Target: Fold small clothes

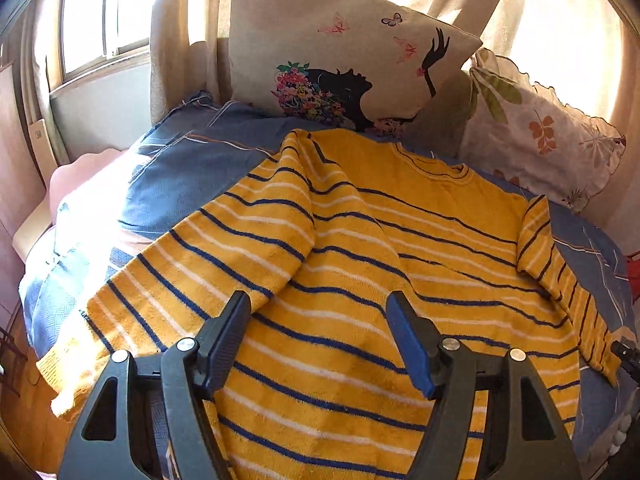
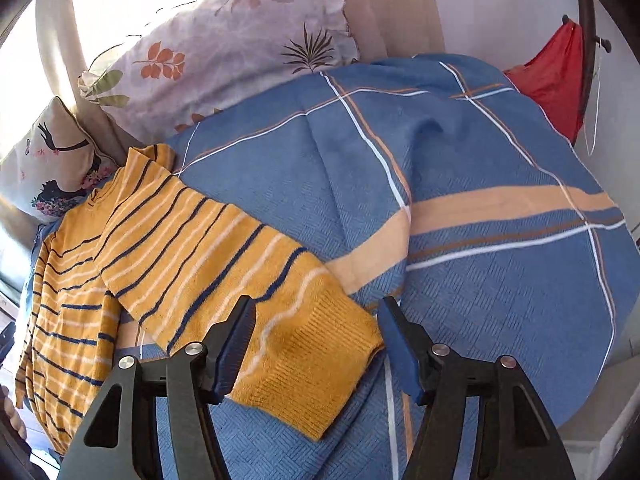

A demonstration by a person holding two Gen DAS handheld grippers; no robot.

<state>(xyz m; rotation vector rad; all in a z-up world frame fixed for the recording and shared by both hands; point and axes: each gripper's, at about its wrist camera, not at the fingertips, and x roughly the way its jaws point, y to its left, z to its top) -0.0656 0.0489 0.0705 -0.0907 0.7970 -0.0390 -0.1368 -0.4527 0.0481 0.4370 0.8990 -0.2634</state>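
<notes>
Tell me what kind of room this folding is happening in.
Most likely a bedroom. The striped sweater lies on a bed covered by a blue plaid blanket, two pillows lean at its head, and a curtained window lets sunlight in behind them.

The sweater (image 1: 360, 264) is mustard yellow with thin navy and white stripes. Under it, the bedspread (image 2: 500, 208) is blue — crossed by white, tan and brown lines. One pillow (image 1: 340, 52) is beige with a black silhouette, bright flowers and butterflies; the other pillow (image 2: 224, 40) is pale with orange, green and brown leaves.
</notes>
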